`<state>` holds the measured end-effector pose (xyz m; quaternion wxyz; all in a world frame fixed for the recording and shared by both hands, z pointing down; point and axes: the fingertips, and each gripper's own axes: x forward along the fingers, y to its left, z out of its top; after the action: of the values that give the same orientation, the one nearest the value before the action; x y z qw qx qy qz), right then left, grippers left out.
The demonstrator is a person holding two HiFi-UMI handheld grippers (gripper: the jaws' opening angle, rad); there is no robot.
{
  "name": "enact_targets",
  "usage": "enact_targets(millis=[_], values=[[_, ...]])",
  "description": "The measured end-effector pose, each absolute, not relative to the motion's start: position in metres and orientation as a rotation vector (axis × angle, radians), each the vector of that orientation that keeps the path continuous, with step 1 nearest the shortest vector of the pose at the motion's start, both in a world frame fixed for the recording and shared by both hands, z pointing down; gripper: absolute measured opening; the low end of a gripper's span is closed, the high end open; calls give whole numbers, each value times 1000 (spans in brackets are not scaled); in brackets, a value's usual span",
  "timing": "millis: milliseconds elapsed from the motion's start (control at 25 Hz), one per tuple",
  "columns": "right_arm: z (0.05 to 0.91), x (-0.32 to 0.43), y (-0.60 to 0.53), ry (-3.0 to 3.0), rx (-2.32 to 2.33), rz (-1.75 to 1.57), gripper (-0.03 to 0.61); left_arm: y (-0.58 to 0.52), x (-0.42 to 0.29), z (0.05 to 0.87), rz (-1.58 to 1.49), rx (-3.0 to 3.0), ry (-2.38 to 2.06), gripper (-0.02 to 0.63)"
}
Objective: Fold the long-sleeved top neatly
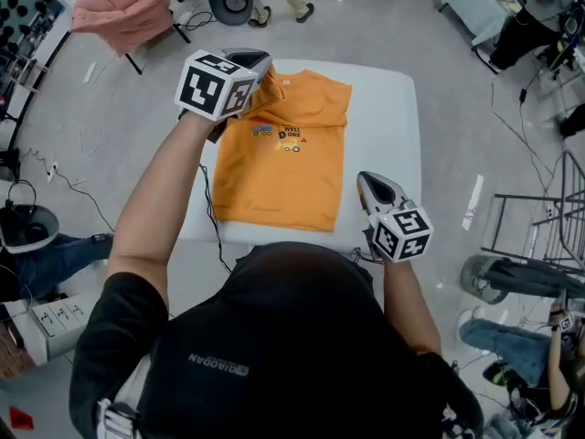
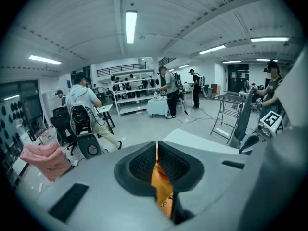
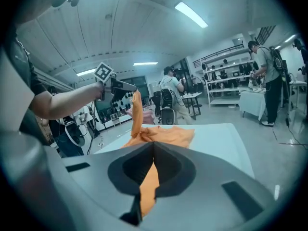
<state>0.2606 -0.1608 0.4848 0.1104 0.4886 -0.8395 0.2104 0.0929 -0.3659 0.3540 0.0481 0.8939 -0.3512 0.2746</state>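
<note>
Your long-sleeved orange fabric top point(image 1: 279, 176) lies on the white padded rectangular table point(image 1: 391, 122). It covers the table's left and middle part, with the hem toward the table's near edge and the neckline toward its far edge. The small printed graphic point(image 1: 285, 139) on the chest faces up, around the table's middle. Most of the body lies flat on the table, and the cloth is bunched and doubled over along the far edge.

Your left gripper point(image 1: 259, 62) is above the table's far left corner with its jaws pressed together on orange fabric. In the left gripper view the cloth sits squeezed between the black ribbed pads point(image 2: 143, 163) and hangs out below them. In the right gripper view that part of the top rises off the table as a narrow upright band, up to where you grip it, while the rest stays down.

Your right gripper point(image 1: 364, 183) is at the table's near edge, at the top's right side close to the hem. Its jaws are closed tight on the garment's edge, and the right gripper view shows orange fabric pinched in the slit between the dark pads point(image 3: 166, 167).

A black cable point(image 1: 212, 218) runs along the table's left side. A pink cloth point(image 1: 123, 12) is draped over a stand well beyond the table's far left corner.
</note>
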Motion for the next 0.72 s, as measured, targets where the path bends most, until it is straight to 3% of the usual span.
enact_targets(millis=[720], values=[[509,332,-151,-2346,1536,738,3,-387,229,506,1302,2633,-620,17]])
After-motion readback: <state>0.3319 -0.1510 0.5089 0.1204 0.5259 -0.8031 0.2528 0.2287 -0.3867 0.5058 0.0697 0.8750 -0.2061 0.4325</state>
